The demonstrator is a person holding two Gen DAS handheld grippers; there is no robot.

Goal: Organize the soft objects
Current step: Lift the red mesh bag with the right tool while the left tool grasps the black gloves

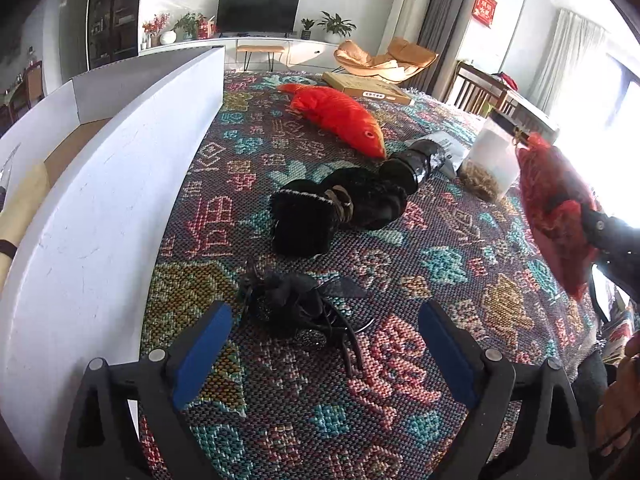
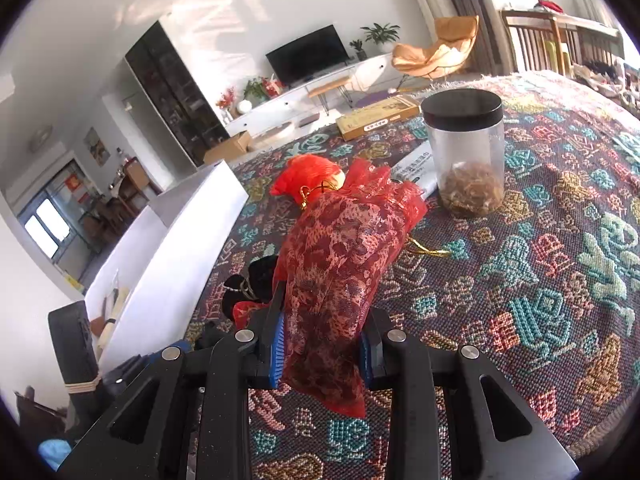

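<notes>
My right gripper (image 2: 322, 350) is shut on a red lace drawstring pouch (image 2: 340, 264) and holds it above the patterned tablecloth; the pouch also shows at the right edge of the left wrist view (image 1: 556, 208). My left gripper (image 1: 324, 344) is open just above the cloth, with a black lace hair accessory (image 1: 296, 308) lying between and just ahead of its fingers. Farther on lie a black plush bundle (image 1: 336, 208) and a red plush fish (image 1: 340, 114). A white open box (image 1: 100, 200) stands at the left.
A clear jar with a black lid (image 2: 466, 152) holding brown material stands on the cloth at the right. A white printed packet (image 2: 416, 168) lies beside it. A flat tan box (image 2: 376, 118) lies at the table's far edge.
</notes>
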